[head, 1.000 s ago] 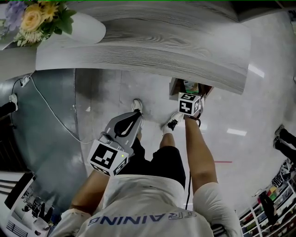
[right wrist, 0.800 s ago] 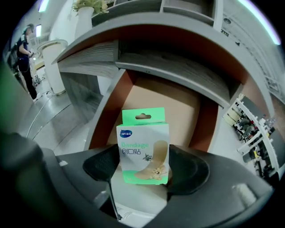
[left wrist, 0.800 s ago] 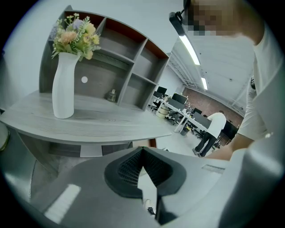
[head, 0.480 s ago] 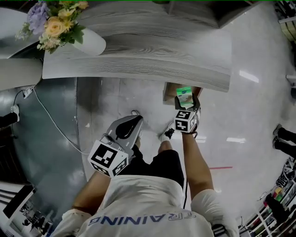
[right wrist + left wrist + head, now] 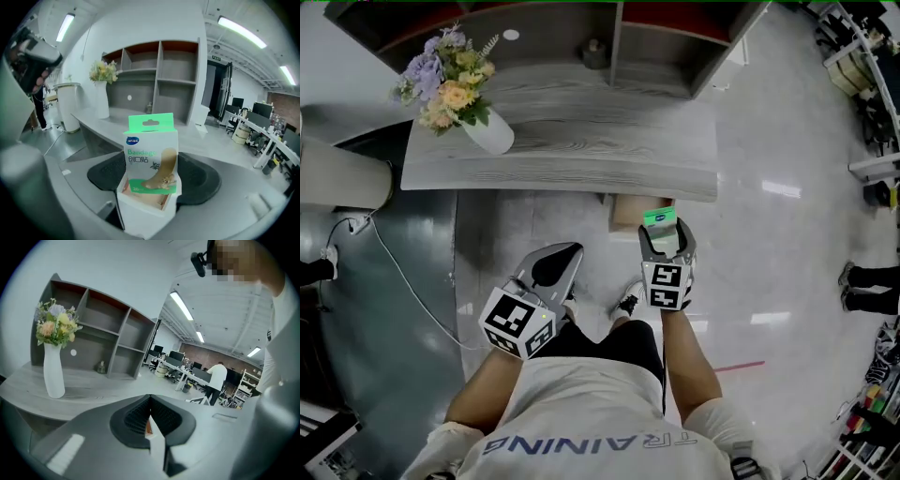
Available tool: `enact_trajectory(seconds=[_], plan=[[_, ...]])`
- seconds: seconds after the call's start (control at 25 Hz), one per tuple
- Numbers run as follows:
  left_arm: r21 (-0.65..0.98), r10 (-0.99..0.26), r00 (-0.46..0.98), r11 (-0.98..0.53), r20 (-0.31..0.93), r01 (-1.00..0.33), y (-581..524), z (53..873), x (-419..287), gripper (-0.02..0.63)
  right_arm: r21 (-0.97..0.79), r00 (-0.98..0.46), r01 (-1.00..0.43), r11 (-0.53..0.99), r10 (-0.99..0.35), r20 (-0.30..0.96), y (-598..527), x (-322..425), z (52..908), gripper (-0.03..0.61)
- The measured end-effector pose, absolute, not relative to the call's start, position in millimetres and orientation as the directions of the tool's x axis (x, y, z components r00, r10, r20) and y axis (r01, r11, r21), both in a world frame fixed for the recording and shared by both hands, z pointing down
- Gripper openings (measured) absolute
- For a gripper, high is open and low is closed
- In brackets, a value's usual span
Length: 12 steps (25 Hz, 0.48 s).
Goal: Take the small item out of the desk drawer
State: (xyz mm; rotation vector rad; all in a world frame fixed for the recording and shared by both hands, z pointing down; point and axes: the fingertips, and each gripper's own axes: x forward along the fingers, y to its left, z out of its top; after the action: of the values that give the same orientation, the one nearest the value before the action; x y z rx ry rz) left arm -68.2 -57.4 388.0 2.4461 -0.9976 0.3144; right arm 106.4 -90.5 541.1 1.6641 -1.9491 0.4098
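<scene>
a grey desk carries a vase of flowers. under its front edge the drawer stands open. the left gripper hangs apart, jaws together, empty. the right gripper clamps the bandage box upright, just beside the drawer, before the desk.

A: Which surface carries the objects?
B: A grey wood-grain desk with a curved front edge. A white vase of flowers stands near its left end. A shelf unit stands along the back, with a small dark jar in a lower compartment.
A: And below it?
B: A drawer stands pulled out under the front edge. A white cable trails across the glossy pale floor at left.
</scene>
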Motion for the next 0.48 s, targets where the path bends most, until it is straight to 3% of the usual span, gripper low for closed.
enact_trajectory(seconds=[0.48], plan=[[0.243,-0.631,0.752,-0.712,0.19,-0.659,-62.4,279.0,-32.9,-0.001,0.061,-0.135,-0.985,0.163,-0.937,0.321,-58.3,133.1,343.2,0.356]])
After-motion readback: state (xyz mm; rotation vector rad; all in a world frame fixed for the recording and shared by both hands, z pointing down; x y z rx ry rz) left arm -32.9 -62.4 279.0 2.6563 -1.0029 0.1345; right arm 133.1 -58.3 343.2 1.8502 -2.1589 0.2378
